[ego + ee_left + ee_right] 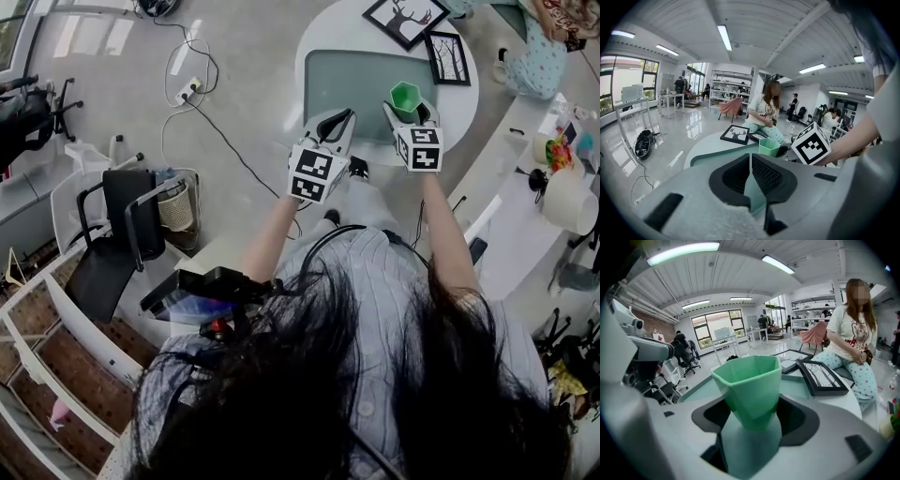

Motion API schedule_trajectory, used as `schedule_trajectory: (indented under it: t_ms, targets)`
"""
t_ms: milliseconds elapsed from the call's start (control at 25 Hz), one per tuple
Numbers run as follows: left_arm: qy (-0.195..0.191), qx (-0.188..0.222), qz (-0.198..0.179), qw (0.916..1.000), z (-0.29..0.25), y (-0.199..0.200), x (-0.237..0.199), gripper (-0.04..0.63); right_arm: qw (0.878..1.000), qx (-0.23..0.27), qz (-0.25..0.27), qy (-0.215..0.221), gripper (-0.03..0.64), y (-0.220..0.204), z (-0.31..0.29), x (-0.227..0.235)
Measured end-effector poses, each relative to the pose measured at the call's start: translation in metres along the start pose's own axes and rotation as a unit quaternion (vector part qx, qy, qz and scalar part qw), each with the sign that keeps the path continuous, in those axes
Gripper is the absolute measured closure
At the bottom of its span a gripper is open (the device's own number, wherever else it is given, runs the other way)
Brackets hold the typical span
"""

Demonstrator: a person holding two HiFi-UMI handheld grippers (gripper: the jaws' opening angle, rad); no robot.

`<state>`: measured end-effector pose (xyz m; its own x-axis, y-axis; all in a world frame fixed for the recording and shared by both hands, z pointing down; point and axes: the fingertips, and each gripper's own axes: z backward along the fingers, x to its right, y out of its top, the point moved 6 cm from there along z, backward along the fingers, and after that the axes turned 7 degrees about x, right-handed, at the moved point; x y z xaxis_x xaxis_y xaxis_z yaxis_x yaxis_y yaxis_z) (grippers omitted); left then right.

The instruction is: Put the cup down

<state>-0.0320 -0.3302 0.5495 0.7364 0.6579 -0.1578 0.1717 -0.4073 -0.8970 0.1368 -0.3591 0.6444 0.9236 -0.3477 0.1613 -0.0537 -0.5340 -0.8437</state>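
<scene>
Both your forearms reach forward from your body, side by side, with the grippers level with each other at the near edge of the round tabletop (323,37). Your right gripper (411,114) has its jaws pinching the green cup (405,97) by its lower half; the cup stands upright with its mouth up, over the teal mat (347,80) on the tabletop. Whether its base touches the mat cannot be told. Your left gripper (343,119) sits just beside the right one, angled slightly inward, with its jaws pressed together on nothing. Beyond the cup, two black picture frames (405,19) lie flat on the far side of the tabletop, well apart from the cup.
</scene>
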Motion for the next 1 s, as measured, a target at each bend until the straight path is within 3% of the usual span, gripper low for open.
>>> schedule_trajectory:
  t_ms: [520,800,1000]
  targets:
    - [0.007,0.001,0.008,0.9999,-0.004,-0.001,0.004,0.569,1.0,-0.02,0.011,0.002,0.299,-0.019,-0.008,0.002]
    - [0.008,-0.006,0.008,0.9999,0.001,-0.008,0.009,0.569,0.999,-0.021,0.031,0.01,0.299,-0.02,-0.013,0.004]
    - [0.01,-0.005,0.003,0.9999,0.004,-0.005,0.009,0.569,0.996,-0.052,0.064,0.027,0.301,-0.027,-0.021,0.007]
